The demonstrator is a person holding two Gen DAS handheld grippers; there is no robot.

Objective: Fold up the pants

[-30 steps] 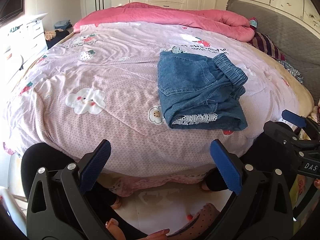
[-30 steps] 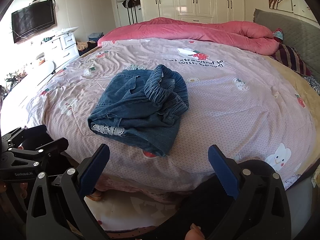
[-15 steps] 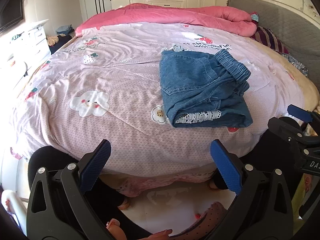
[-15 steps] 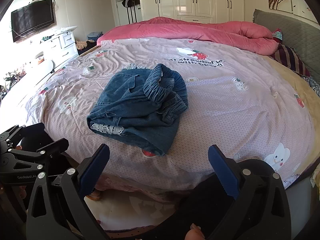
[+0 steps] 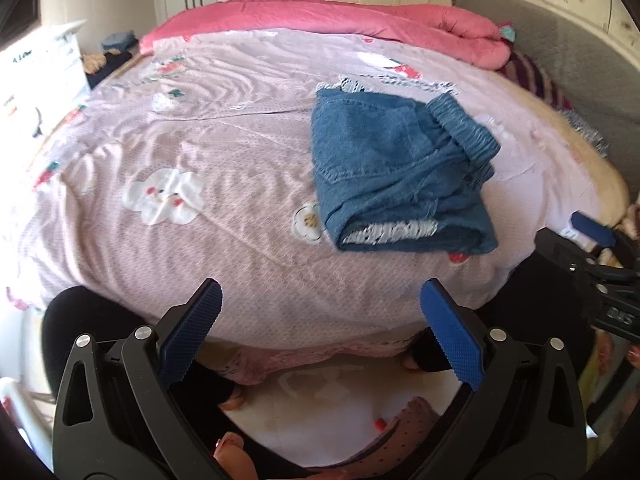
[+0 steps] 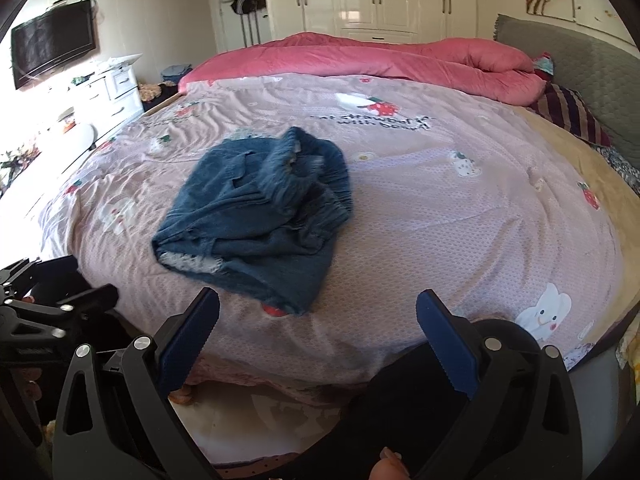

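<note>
Blue denim pants (image 5: 396,168) lie folded into a compact bundle on the pink patterned bedspread (image 5: 224,168), elastic waistband on top at the right, white lace hem showing at the near edge. They also show in the right wrist view (image 6: 260,216). My left gripper (image 5: 320,300) is open and empty, held back over the bed's near edge, below and left of the pants. My right gripper (image 6: 318,308) is open and empty, just short of the bundle's near corner. The right gripper shows at the left view's right edge (image 5: 592,240).
A rolled pink duvet (image 6: 380,56) lies across the far side of the bed. A grey headboard (image 6: 576,64) and striped pillow (image 6: 572,116) are at the right. White drawers (image 6: 116,88) and a wall TV (image 6: 52,52) stand left. My legs and the floor are below.
Both grippers have moved slightly closer over the bed's edge and stay open. The left view has shifted a little. The pants lie as before.
</note>
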